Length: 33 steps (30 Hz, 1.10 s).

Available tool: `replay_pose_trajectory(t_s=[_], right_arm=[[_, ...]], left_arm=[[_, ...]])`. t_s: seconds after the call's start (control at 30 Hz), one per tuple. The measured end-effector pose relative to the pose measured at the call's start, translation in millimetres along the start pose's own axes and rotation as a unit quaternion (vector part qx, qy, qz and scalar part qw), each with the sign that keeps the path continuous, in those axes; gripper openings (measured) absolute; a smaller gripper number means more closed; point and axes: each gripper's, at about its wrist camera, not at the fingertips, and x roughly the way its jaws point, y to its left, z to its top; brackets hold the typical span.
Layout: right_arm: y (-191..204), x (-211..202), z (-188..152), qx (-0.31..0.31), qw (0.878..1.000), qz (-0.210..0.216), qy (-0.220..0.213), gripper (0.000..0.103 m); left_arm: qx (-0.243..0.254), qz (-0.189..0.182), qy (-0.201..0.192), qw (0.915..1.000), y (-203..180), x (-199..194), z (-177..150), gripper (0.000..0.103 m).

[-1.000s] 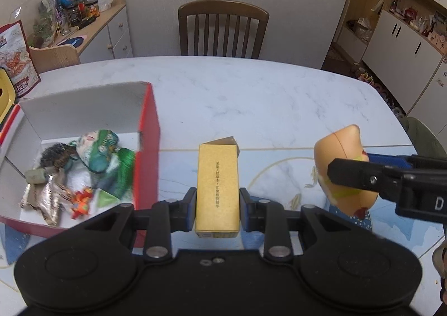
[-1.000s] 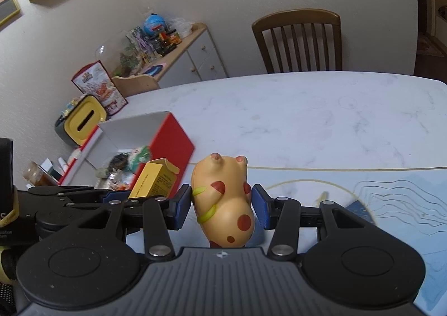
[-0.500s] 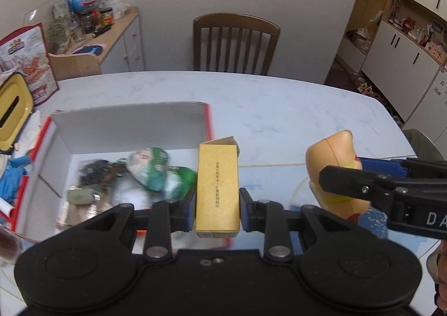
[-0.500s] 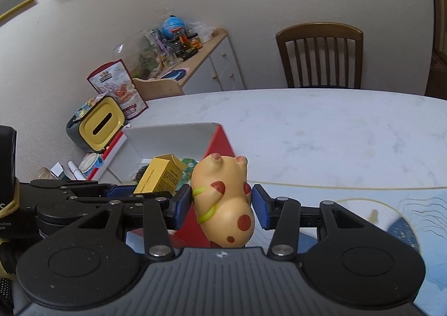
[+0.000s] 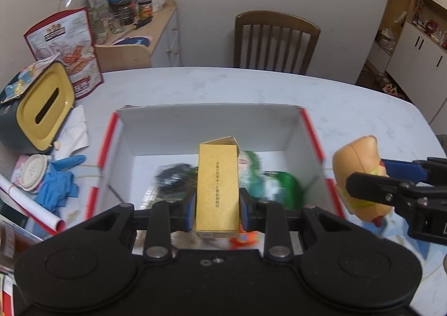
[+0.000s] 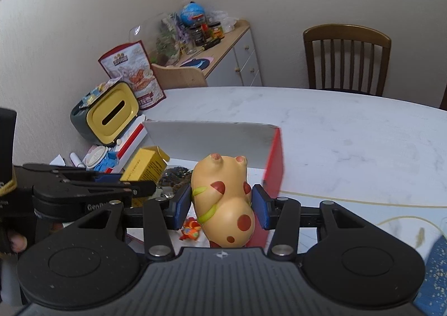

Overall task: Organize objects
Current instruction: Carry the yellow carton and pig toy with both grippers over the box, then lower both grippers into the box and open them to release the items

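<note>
Cardboard fills most of my left view: the red-edged box (image 5: 313, 134) sits open on the white counter (image 5: 251, 87), directly under my left gripper (image 5: 217, 208). That gripper is clamped on the yellow carton (image 5: 217, 187), its blue pads pressing both long sides, the carton upright with its top flap raised, held above the box's inside. Below it lie blurred small things, among them a green toy (image 5: 285, 184) and an orange figure (image 5: 241, 239).

My right gripper (image 6: 222, 204) is closed around the tan spotted figurine (image 6: 223, 201), pads against its flanks, and holds it over the near right corner of the box (image 6: 275, 159), beside the red wall. From the left camera the figurine (image 5: 359, 165) shows just outside that wall.

Left of the box on the counter stand a yellow-lidded bin (image 5: 42, 103), blue gloves (image 5: 60, 184) and a snack bag (image 5: 67, 47). A wooden chair (image 5: 275, 39) stands at the far side.
</note>
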Motion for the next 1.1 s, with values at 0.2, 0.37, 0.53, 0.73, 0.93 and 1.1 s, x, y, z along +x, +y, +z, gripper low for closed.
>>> replay_pose_trajectory(t_s=[0.2, 0.37, 0.53, 0.73, 0.93, 1.1], right_arm=[[22, 29, -1, -0.019, 1.000, -0.013, 0.017, 0.047], [37, 56, -7, -0.038, 0.998, -0.026, 0.041, 0.047], [50, 76, -18, -0.054, 0.996, -0.033, 0.061, 0.047], [54, 93, -24, -0.066, 0.994, -0.047, 0.071, 0.047], [53, 99, -28, -0.066, 0.994, -0.049, 0.073, 0.048], [54, 100, -28, -0.062, 0.994, -0.050, 0.071, 0.048]], left_arm=[[0.001, 0.013, 0.011, 0.9998, 30, 16, 2, 0.028], [0.003, 0.017, 0.033, 0.9993, 46, 36, 0, 0.028], [0.008, 0.019, 0.062, 0.9979, 55, 54, -11, 0.028], [0.022, 0.019, 0.070, 0.9971, 55, 62, -16, 0.028], [0.031, 0.015, 0.077, 0.9964, 52, 65, -24, 0.029], [0.030, 0.010, 0.080, 0.9963, 52, 67, -26, 0.030]])
